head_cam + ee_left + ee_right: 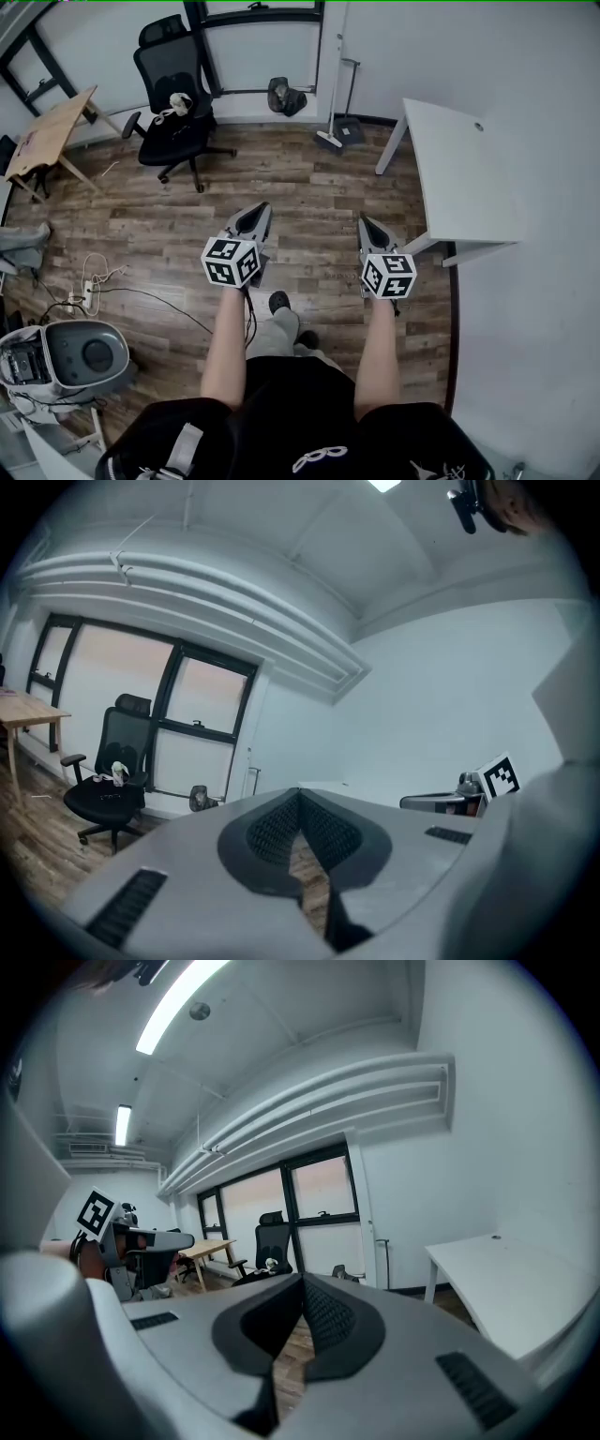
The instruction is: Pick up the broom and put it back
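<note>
Head view: the person stands on the wooden floor [309, 192] with both forearms held forward. The left gripper [255, 210] and the right gripper [367, 222] hang side by side over bare boards, each with its 2 jaws pressed together at the tips and nothing in them. The broom [329, 140] is well ahead of both, its head on the floor at the far wall and its pale handle going up against that wall, just beside a dark dustpan [352, 128]. A white table [459, 169] stands to the right, and a black office chair [173, 103] and a wooden table [52, 131] to the left.

Left gripper view: the left gripper [300, 793] has its jaws closed tip to tip – only floor shows through the gap behind them. The office chair [112, 785] stands by the window, and a thin upright handle [250, 780] stands at the wall; whether it is the broom's I cannot tell. The right gripper's marker cube [501, 776] shows at the right.

Right gripper view: the right gripper [302, 1279] is likewise closed and empty. Beyond it stand the white table [506, 1293], an upright handle [382, 1258] at the wall and the office chair [274, 1239]
</note>
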